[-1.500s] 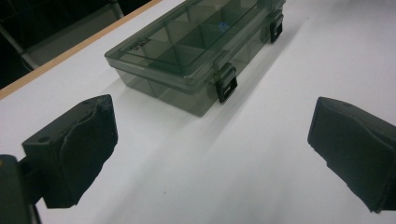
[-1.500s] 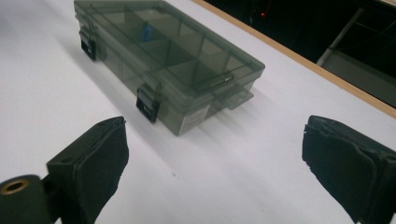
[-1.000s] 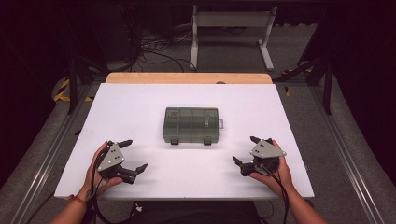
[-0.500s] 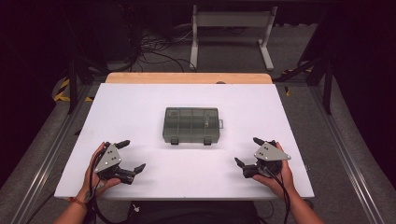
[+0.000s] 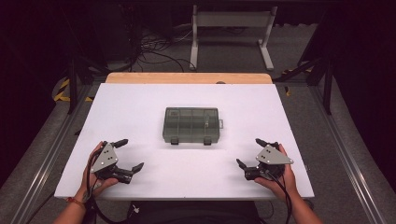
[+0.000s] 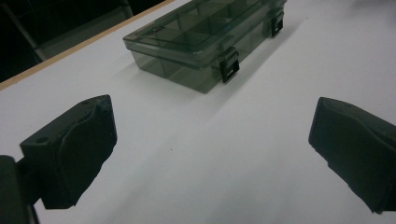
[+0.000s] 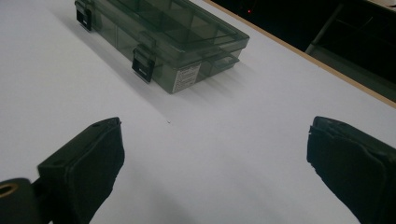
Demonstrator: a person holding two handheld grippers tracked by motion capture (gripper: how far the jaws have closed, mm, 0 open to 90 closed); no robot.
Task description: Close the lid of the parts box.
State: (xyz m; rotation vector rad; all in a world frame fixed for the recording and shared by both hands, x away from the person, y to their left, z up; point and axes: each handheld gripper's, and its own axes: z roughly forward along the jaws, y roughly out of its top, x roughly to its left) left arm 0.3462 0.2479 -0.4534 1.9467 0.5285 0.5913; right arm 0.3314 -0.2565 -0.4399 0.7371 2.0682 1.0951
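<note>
box (image 5: pixel 191 125): smoky grey-green, black latches | table (image 5: pixel 140 107): white, tan far edge

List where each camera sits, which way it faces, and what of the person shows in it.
High view: above the near edge, looking forward and down on the table; both hands, left gripper and right gripper show.
Left gripper view: low, looking along its open jaws at the box.
Right gripper view: low, facing the box past its open jaws.
All three share the box.
</note>
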